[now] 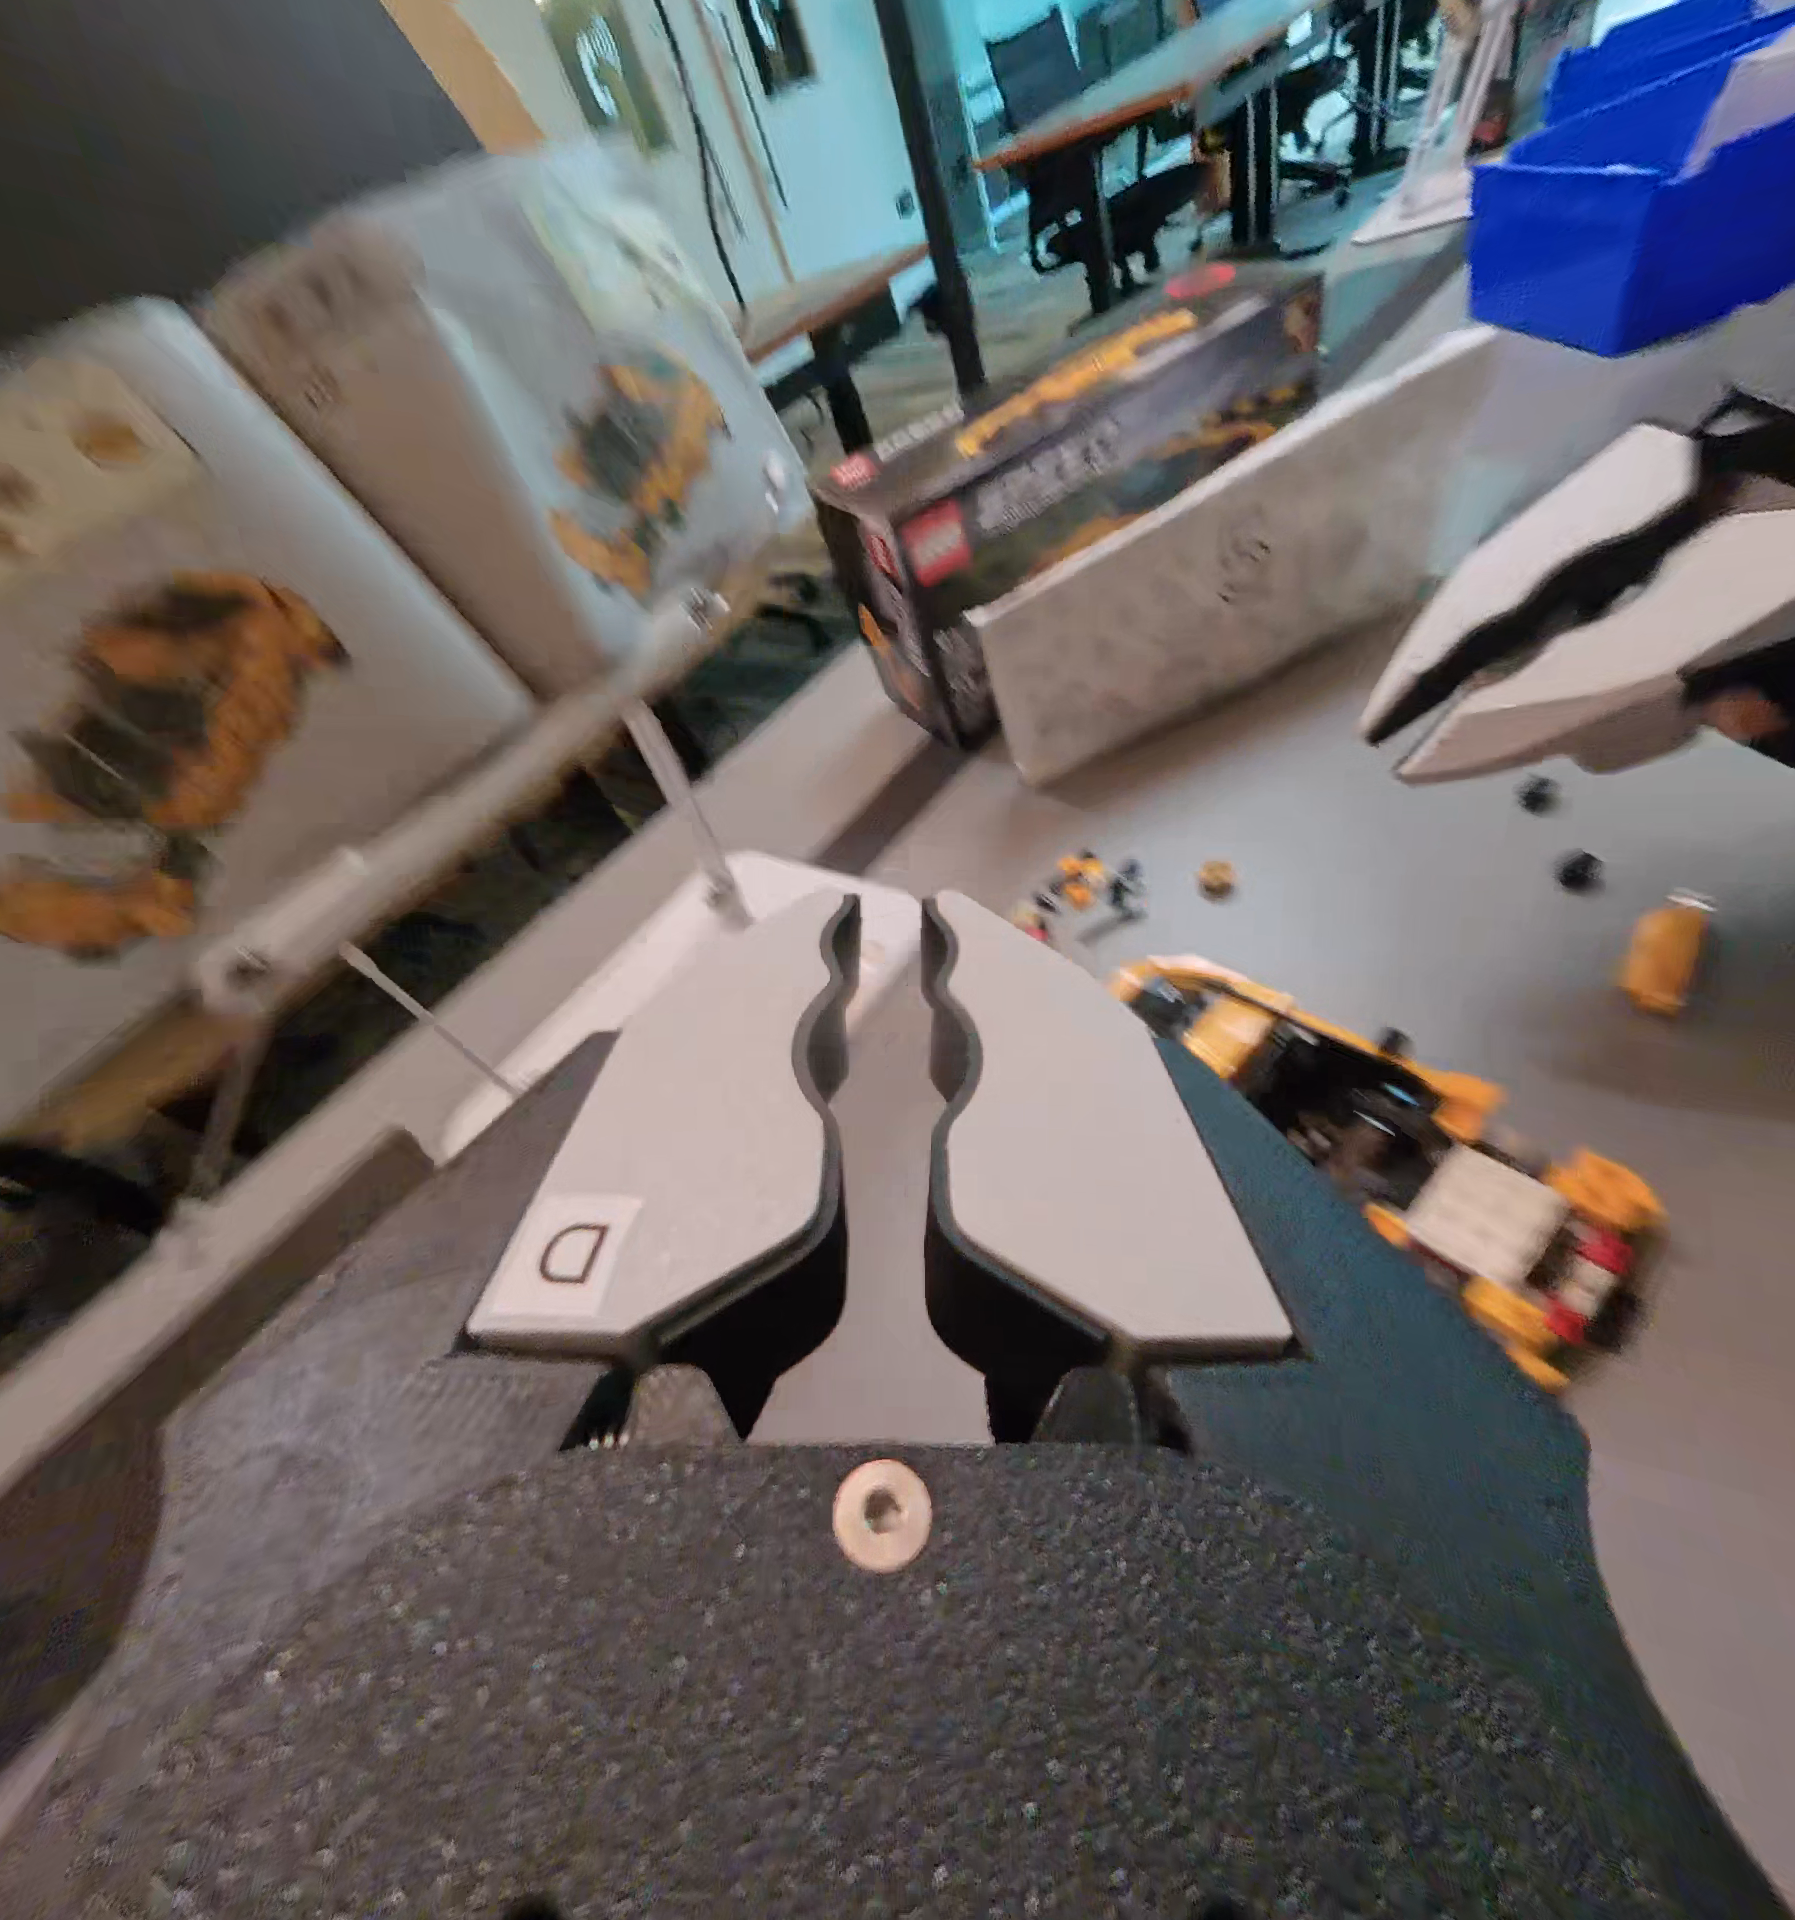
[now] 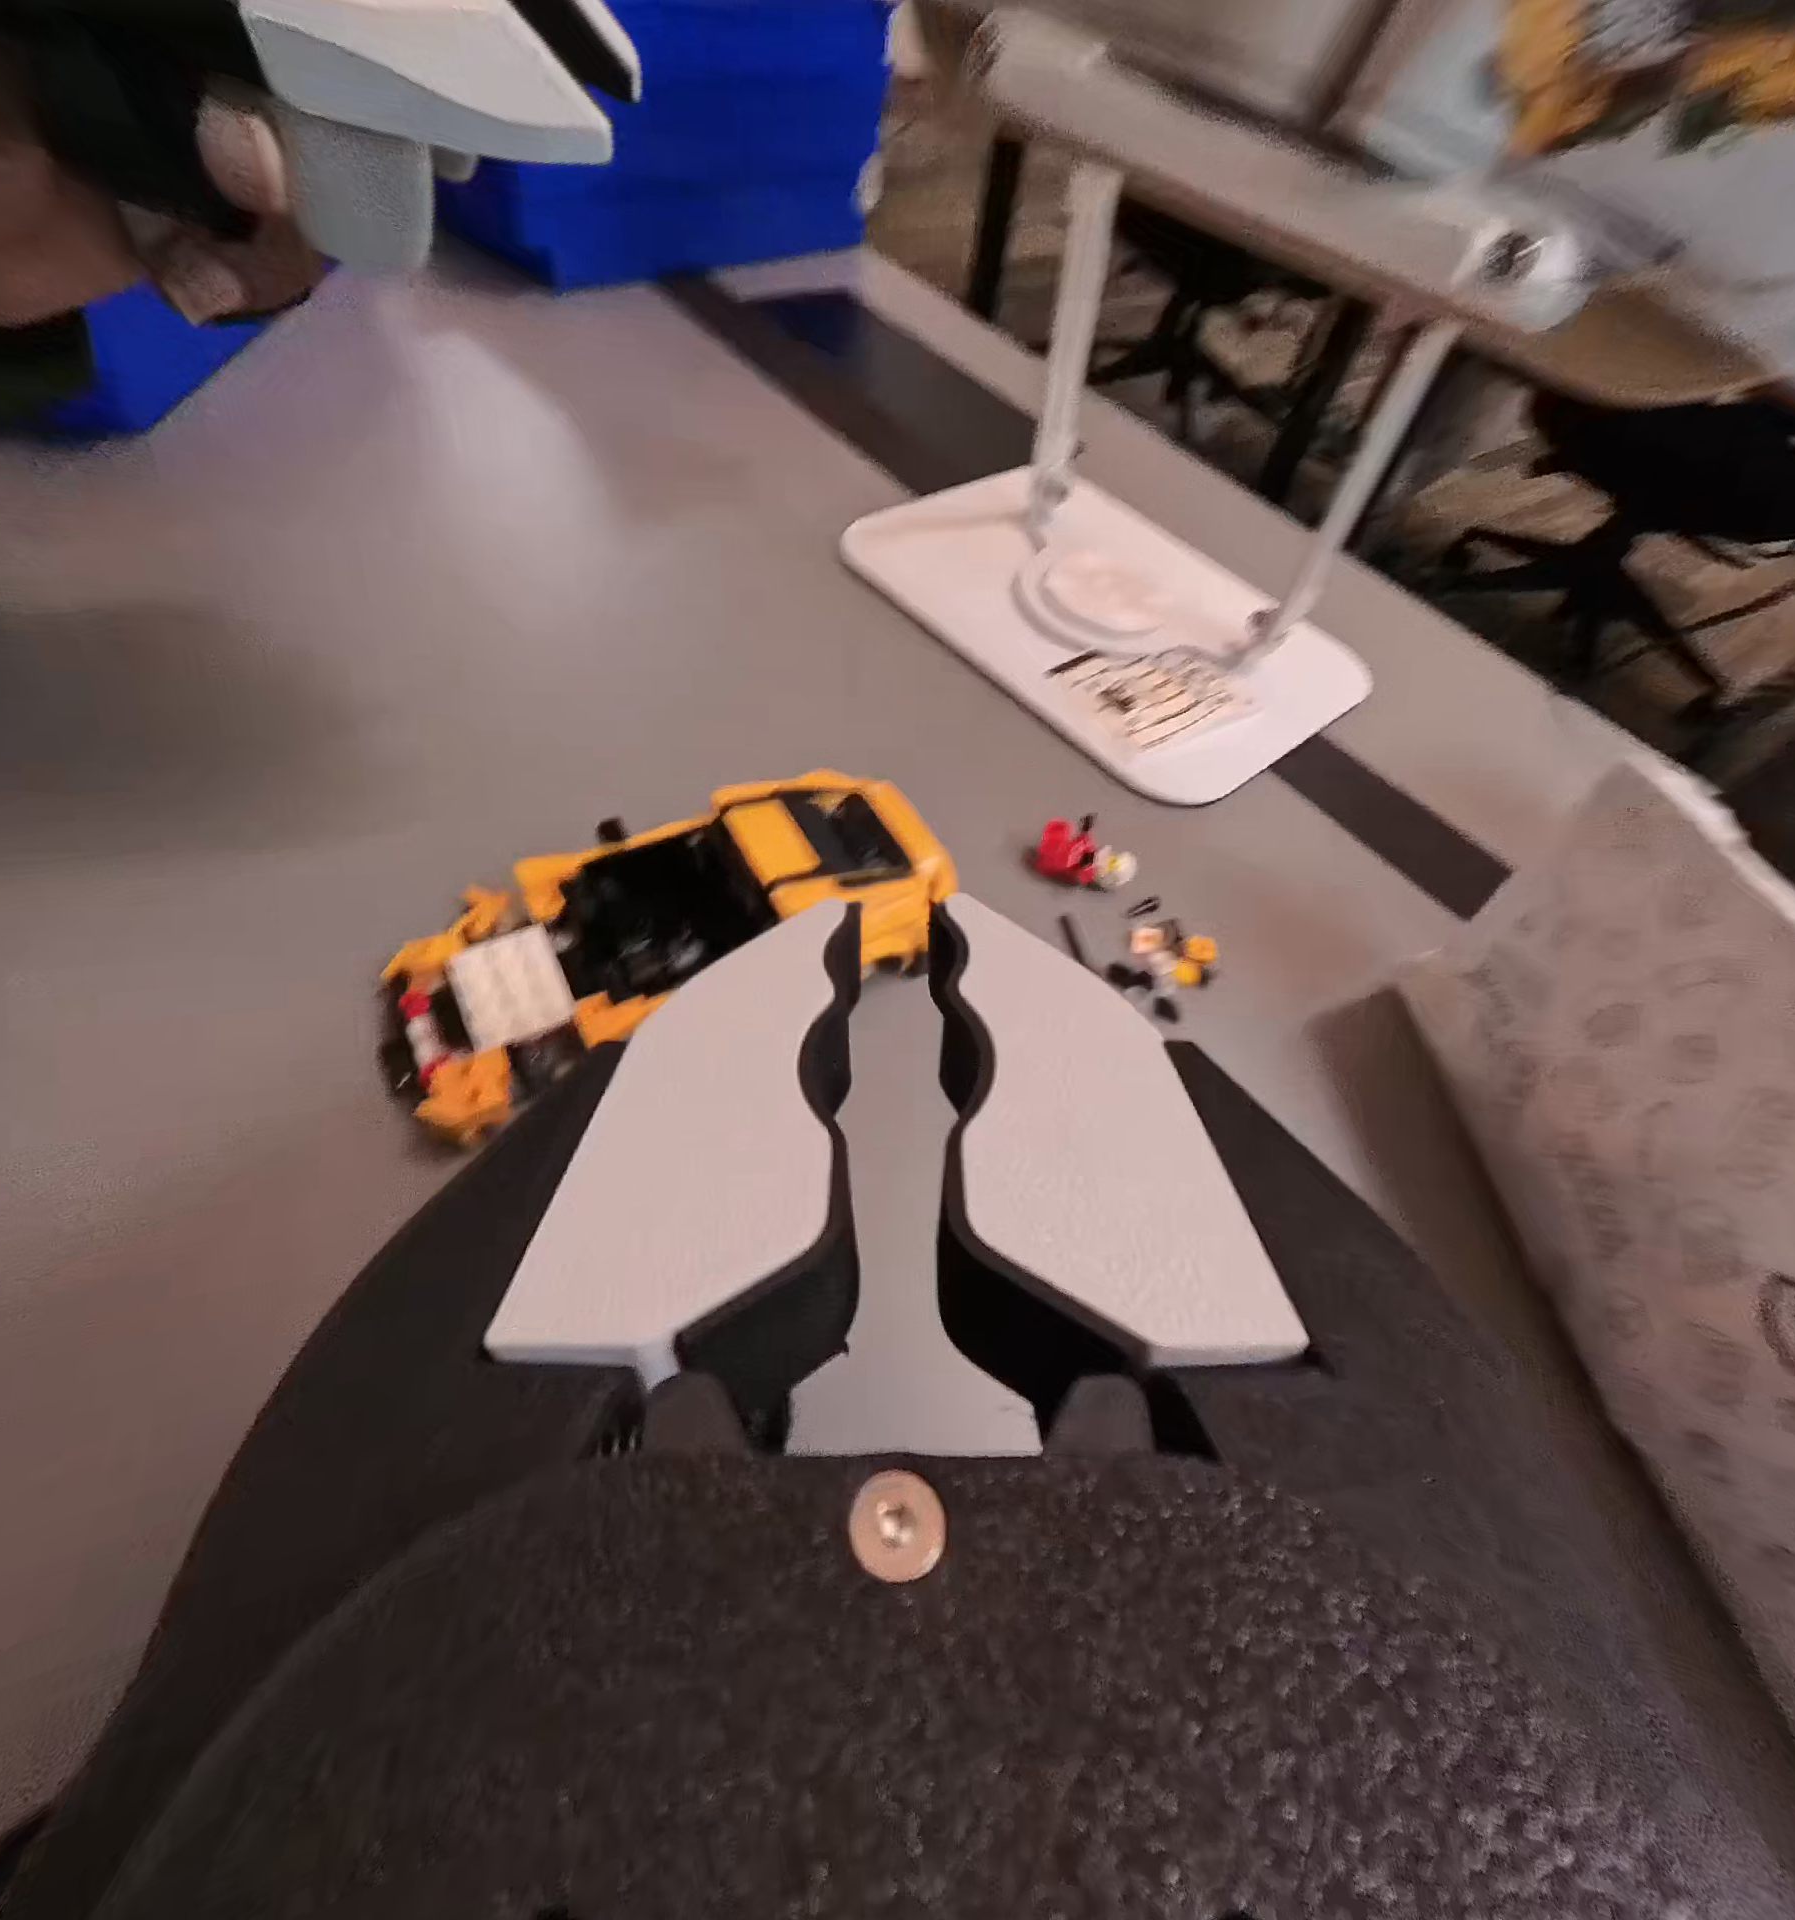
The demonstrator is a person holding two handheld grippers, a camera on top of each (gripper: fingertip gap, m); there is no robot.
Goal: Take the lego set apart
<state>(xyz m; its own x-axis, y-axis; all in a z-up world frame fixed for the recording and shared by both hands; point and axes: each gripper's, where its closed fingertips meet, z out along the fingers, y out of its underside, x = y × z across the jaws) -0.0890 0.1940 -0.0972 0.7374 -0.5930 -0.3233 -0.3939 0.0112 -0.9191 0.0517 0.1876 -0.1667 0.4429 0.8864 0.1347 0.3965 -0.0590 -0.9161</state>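
A yellow lego car lies on the grey table, partly stripped, with its black interior and a white plate showing. It also shows in the right wrist view. Loose small pieces lie beyond it, with two black round pieces and a yellow part. A red piece and tiny bits lie right of the car. My left gripper hangs above the table left of the car, jaws slightly apart and empty. My right gripper hovers over the car's near side, jaws slightly apart and empty.
An instruction booklet sits on a stand with a white base at the table edge. The lego box and a grey textured panel stand behind the pieces. Blue bins are at the far end. A hand holds the left gripper. My right fingertips sit around 15 cm from my left ones. From my right tips it is roughly 15 cm to the red piece; from my left, 20 cm.
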